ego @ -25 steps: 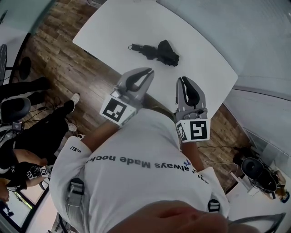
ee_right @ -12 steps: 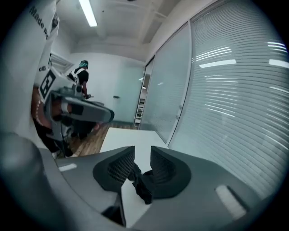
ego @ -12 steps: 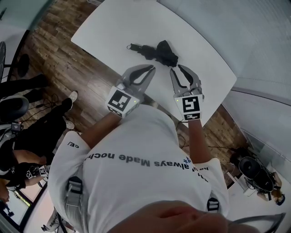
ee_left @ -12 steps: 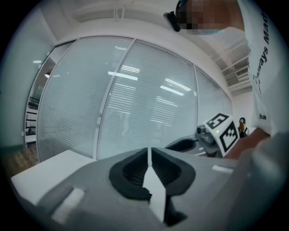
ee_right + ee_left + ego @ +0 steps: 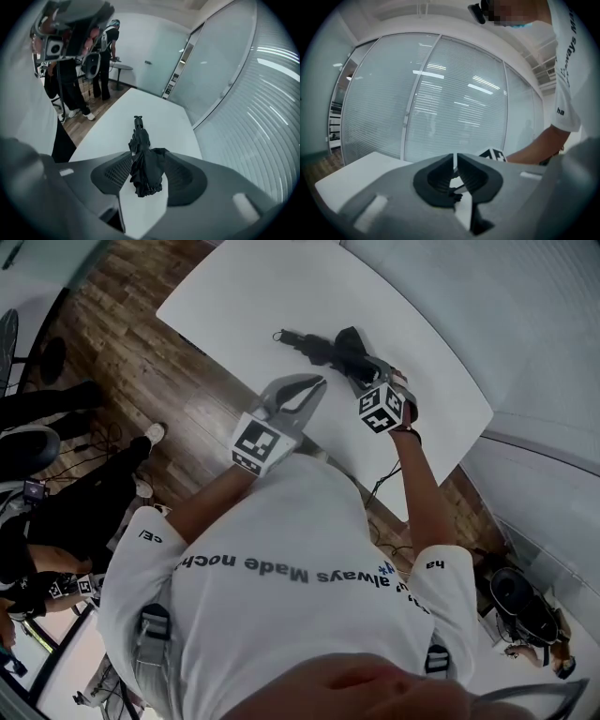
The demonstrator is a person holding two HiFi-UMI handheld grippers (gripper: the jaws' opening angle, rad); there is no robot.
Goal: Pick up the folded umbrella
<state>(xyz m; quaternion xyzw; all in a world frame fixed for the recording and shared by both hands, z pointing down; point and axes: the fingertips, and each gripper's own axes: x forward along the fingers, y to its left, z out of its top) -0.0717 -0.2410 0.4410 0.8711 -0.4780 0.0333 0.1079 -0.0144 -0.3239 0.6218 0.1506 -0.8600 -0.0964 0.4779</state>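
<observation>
The folded black umbrella (image 5: 319, 345) lies on the white table (image 5: 234, 296), its handle end pointing left. My right gripper (image 5: 362, 367) points steeply down over the umbrella's bunched fabric end. In the right gripper view the umbrella (image 5: 143, 168) lies lengthwise between the jaws of my right gripper (image 5: 146, 158). Those jaws are opening, and their pads do not press on it. My left gripper (image 5: 319, 382) hovers shut over the table's near edge, left of the umbrella, with nothing in it. In the left gripper view my left gripper (image 5: 455, 158) has its tips together.
People (image 5: 56, 427) stand on the wood floor (image 5: 141, 371) left of the table, with chairs near them. Glass walls (image 5: 440, 93) with blinds lie beyond the table. Dark gear (image 5: 520, 596) sits on the floor at the lower right.
My right gripper dropped and tipped down onto the umbrella, and its jaws went from shut to apart. My left gripper sank a little toward the table edge.
</observation>
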